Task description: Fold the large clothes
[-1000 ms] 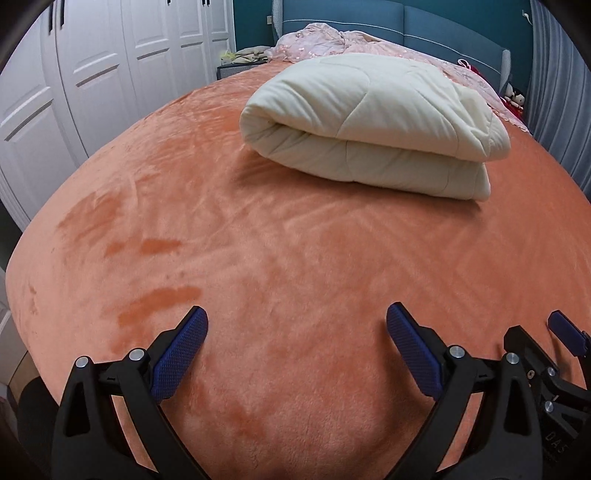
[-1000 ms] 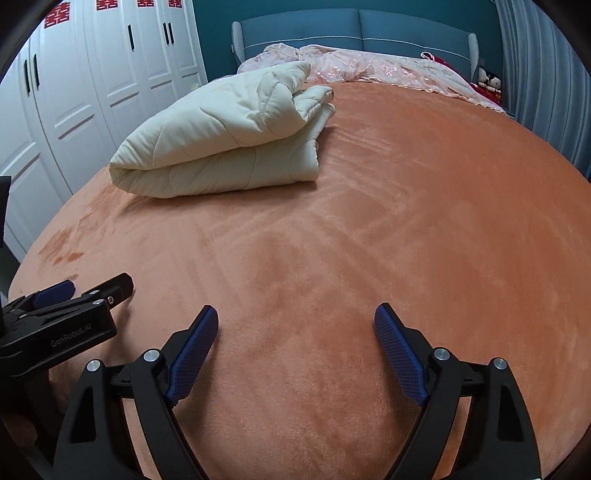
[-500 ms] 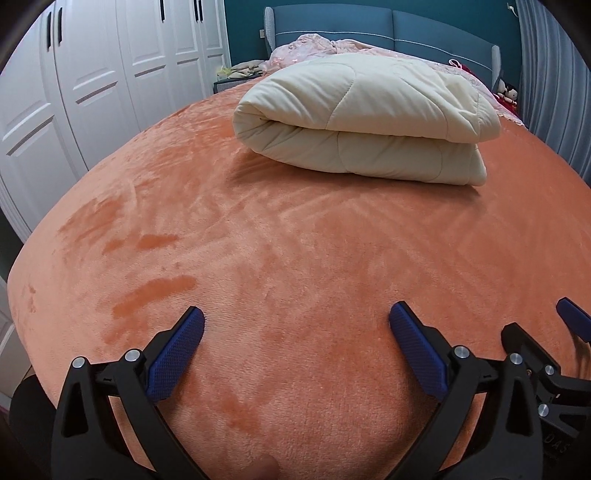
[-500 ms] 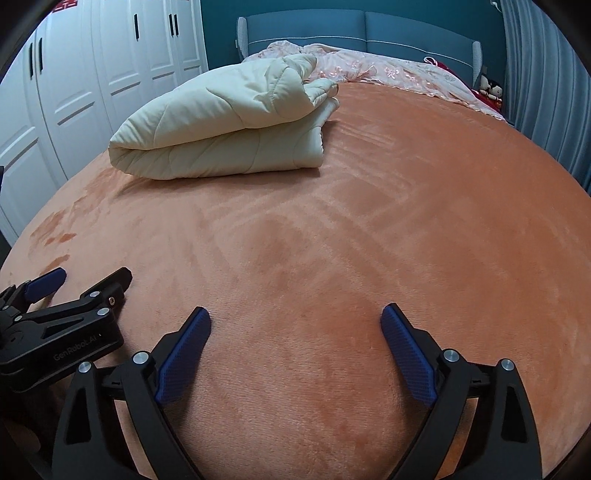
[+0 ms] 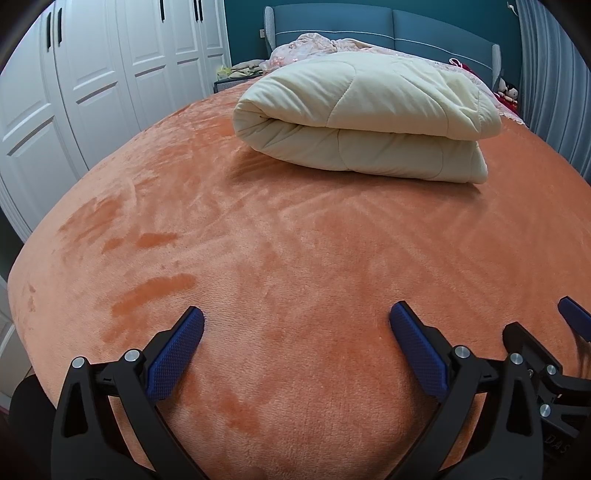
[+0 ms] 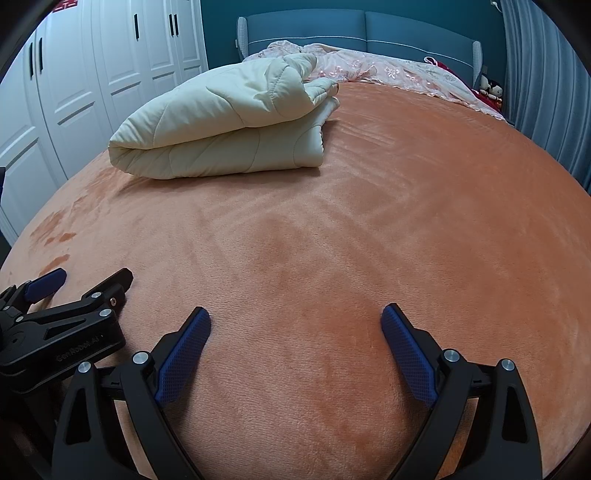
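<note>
A cream quilted comforter (image 5: 364, 122) lies folded into a thick bundle on the orange bed cover (image 5: 295, 258), far from both grippers; it also shows in the right wrist view (image 6: 229, 125). My left gripper (image 5: 297, 323) is open and empty, low over the near part of the bed. My right gripper (image 6: 295, 321) is open and empty beside it. The right gripper shows at the lower right of the left wrist view (image 5: 543, 354), and the left gripper at the lower left of the right wrist view (image 6: 66, 306).
A pink embroidered cover (image 6: 388, 70) lies bunched at the blue headboard (image 6: 332, 26). White wardrobe doors (image 5: 92, 74) line the left side. A grey curtain (image 6: 546, 92) hangs on the right. The bed's edge curves off at the near left.
Both grippers have dropped lower and tilted up slightly, so the folded comforter sits higher in both views. Both jaws stay open and empty.
</note>
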`<control>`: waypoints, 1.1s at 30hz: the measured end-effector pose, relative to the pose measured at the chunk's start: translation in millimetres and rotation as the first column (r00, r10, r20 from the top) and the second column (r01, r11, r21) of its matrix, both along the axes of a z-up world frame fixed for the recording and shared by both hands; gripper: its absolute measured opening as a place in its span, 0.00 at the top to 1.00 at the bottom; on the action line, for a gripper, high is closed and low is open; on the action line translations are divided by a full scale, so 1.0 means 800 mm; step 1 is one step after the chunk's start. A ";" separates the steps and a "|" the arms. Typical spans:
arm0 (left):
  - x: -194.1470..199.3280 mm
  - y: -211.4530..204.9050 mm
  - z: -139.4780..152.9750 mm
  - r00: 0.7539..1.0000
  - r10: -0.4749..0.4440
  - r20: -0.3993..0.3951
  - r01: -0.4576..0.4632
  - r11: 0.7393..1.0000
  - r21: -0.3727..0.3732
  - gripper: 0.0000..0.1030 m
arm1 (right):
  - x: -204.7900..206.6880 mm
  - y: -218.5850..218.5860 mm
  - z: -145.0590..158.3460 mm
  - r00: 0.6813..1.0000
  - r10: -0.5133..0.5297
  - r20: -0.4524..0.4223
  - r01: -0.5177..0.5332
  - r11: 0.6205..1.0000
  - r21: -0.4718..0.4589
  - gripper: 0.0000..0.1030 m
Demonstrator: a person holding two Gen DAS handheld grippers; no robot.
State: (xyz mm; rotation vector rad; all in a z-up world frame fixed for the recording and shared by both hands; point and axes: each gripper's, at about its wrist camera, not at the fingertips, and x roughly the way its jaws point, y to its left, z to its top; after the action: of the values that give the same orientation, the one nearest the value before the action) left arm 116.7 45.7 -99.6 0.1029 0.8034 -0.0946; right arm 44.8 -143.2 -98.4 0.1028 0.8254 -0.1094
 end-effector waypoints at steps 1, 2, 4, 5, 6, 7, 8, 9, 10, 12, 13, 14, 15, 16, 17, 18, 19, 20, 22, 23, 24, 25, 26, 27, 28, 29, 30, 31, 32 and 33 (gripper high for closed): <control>0.000 0.000 0.000 1.000 0.000 0.000 0.000 1.000 -0.001 0.05 | 0.000 0.000 0.000 1.000 0.000 -0.001 0.000 1.000 0.001 0.11; 0.000 0.000 0.000 1.000 0.000 -0.001 0.000 1.000 -0.004 0.05 | 0.000 -0.001 -0.001 1.000 0.001 0.001 -0.001 1.000 0.006 0.11; 0.000 0.000 0.000 1.000 0.000 0.000 0.000 1.000 -0.001 0.05 | -0.001 -0.002 -0.002 1.000 0.002 0.003 -0.002 1.000 0.016 0.11; 0.001 -0.001 0.000 1.000 0.000 -0.001 0.000 1.000 -0.003 0.05 | -0.001 -0.003 -0.002 1.000 0.002 0.002 -0.002 1.000 0.018 0.11; 0.000 0.000 0.000 1.000 0.000 0.000 0.000 1.000 -0.001 0.05 | -0.001 -0.002 -0.002 1.000 0.003 0.002 -0.003 1.000 0.018 0.11; 0.000 0.000 0.000 1.000 0.001 0.000 -0.001 1.000 0.001 0.05 | -0.001 -0.002 -0.002 1.000 0.002 0.001 -0.002 1.000 0.016 0.11; 0.000 0.000 0.000 1.000 0.001 0.001 -0.001 1.000 0.003 0.05 | -0.001 -0.002 -0.002 1.000 0.002 0.001 -0.002 1.000 0.014 0.11; 0.000 0.000 -0.001 1.000 0.001 0.001 -0.001 1.000 0.002 0.05 | -0.001 -0.002 -0.002 1.000 0.003 0.001 -0.003 1.000 0.015 0.11; 0.001 0.000 -0.001 1.000 0.001 0.000 -0.001 1.000 0.001 0.04 | -0.001 -0.002 -0.002 1.000 0.003 0.001 -0.003 1.000 0.015 0.11; 0.000 0.000 -0.001 1.000 0.001 0.001 -0.001 1.000 0.002 0.04 | -0.001 -0.001 -0.002 1.000 0.002 0.001 -0.002 1.000 0.011 0.11; 0.000 0.000 -0.001 1.000 0.001 0.001 -0.001 1.000 0.002 0.04 | -0.001 -0.001 -0.002 1.000 0.002 0.001 -0.002 1.000 0.011 0.11; 0.001 -0.001 -0.001 1.000 0.001 0.000 -0.001 1.000 0.002 0.04 | -0.001 -0.001 -0.002 1.000 0.002 0.001 -0.002 1.000 0.012 0.11; 0.000 0.000 -0.001 1.000 0.001 0.000 -0.001 1.000 0.001 0.04 | -0.001 -0.001 -0.002 1.000 0.003 0.001 -0.003 1.000 0.013 0.11; 0.000 0.000 -0.001 1.000 0.001 0.000 -0.001 1.000 0.002 0.04 | -0.001 -0.001 -0.002 1.000 0.003 0.001 -0.003 1.000 0.012 0.11; 0.000 -0.001 -0.001 1.000 0.001 0.000 -0.001 1.000 0.002 0.04 | -0.001 -0.001 -0.002 1.000 0.003 0.001 -0.003 1.000 0.012 0.11; 0.000 0.000 -0.001 1.000 0.001 0.000 -0.001 1.000 0.002 0.04 | -0.001 -0.001 -0.002 1.000 0.002 0.001 -0.002 1.000 0.011 0.11; 0.000 0.000 -0.001 1.000 0.001 0.000 -0.001 1.000 0.001 0.04 | -0.001 -0.001 -0.002 1.000 0.002 0.001 -0.002 1.000 0.011 0.11; 0.000 -0.001 -0.001 1.000 0.001 0.000 -0.001 1.000 0.000 0.04 | -0.001 -0.001 -0.002 1.000 0.002 0.001 -0.002 1.000 0.012 0.11; 0.000 0.000 -0.001 1.000 0.001 0.001 -0.001 1.000 0.001 0.04 | -0.001 0.000 -0.002 1.000 0.002 0.001 -0.002 1.000 0.011 0.11; 0.000 0.000 -0.001 1.000 0.001 0.000 -0.001 1.000 0.001 0.04 | -0.001 -0.001 -0.002 1.000 0.002 0.001 -0.002 1.000 0.011 0.11; 0.000 0.000 -0.001 1.000 0.001 0.000 -0.001 1.000 0.001 0.04 | -0.001 -0.001 -0.002 1.000 0.002 0.001 -0.002 1.000 0.011 0.11; 0.000 0.000 -0.001 1.000 0.001 0.000 -0.001 1.000 0.000 0.04 | -0.001 -0.001 -0.002 1.000 0.002 0.001 -0.002 1.000 0.011 0.11; 0.000 -0.001 -0.001 1.000 0.001 0.000 -0.001 1.000 0.000 0.04 | -0.001 -0.001 -0.002 1.000 0.002 0.001 -0.002 1.000 0.011 0.11; 0.000 0.000 -0.001 1.000 0.001 0.000 -0.001 1.000 0.001 0.04 | -0.001 -0.001 -0.002 1.000 0.002 0.001 -0.002 1.000 0.011 0.11; 0.000 0.001 -0.001 1.000 0.001 0.001 -0.001 1.000 0.001 0.04 | -0.001 -0.001 -0.002 1.000 0.002 0.001 -0.002 1.000 0.011 0.10; 0.001 0.000 -0.001 1.000 0.001 0.000 -0.001 1.000 0.000 0.04 | -0.001 -0.001 -0.002 1.000 0.002 0.001 -0.002 1.000 0.011 0.10; 0.000 0.000 -0.001 1.000 0.001 0.000 -0.001 1.000 0.000 0.05 | -0.001 -0.001 -0.002 1.000 0.002 0.000 -0.002 1.000 0.011 0.10; 0.000 0.000 -0.001 1.000 0.001 0.001 -0.001 1.000 -0.001 0.04 | -0.001 0.000 -0.002 1.000 0.002 0.000 -0.002 1.000 0.011 0.10; 0.001 0.000 -0.001 1.000 0.001 0.001 -0.001 1.000 0.000 0.04 | -0.001 -0.001 -0.002 1.000 0.002 0.000 -0.002 1.000 0.010 0.10; 0.001 0.000 -0.001 1.000 0.001 0.002 -0.001 1.000 0.002 0.04 | -0.001 0.000 -0.002 1.000 0.002 0.000 -0.002 1.000 0.009 0.10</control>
State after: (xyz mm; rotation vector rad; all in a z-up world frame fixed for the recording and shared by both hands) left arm 117.2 46.0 -100.2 0.1041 0.8020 -0.0930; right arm 44.2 -143.5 -99.9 0.1108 0.8261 -0.1035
